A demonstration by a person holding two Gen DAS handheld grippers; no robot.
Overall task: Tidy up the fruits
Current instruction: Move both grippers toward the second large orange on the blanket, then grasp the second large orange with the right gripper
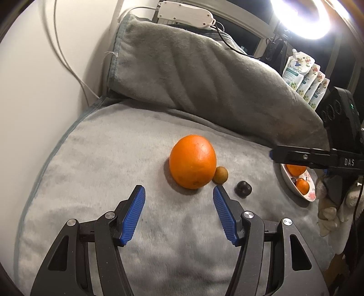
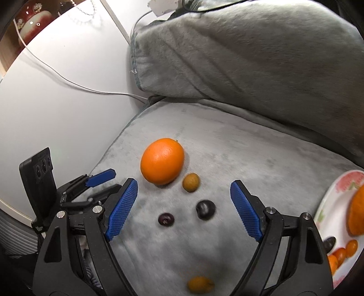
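A large orange [image 1: 193, 161] [image 2: 162, 161] lies on the grey fleece. A small yellow-brown fruit [image 1: 220, 174] [image 2: 191, 182] touches its right side. Two dark round fruits [image 2: 206, 209] [image 2: 166, 219] sit nearer, and one more yellow fruit [image 2: 200, 284] lies closest to me. At the right a white flowered plate [image 2: 329, 198] [image 1: 289, 179] holds an orange [image 2: 357, 211] and several small fruits. My left gripper [image 1: 178, 189] is open and empty, just short of the large orange. My right gripper [image 2: 184, 183] stands wide open above the dark fruits, touching none.
A folded grey pillow [image 1: 204, 68] rises behind the fruit. The fleece [image 1: 102, 159] ends at its left edge, beside a white surface with a cable [image 2: 68, 82]. Refill pouches [image 1: 304, 75] and a bright ring lamp [image 1: 302, 13] stand at the back right.
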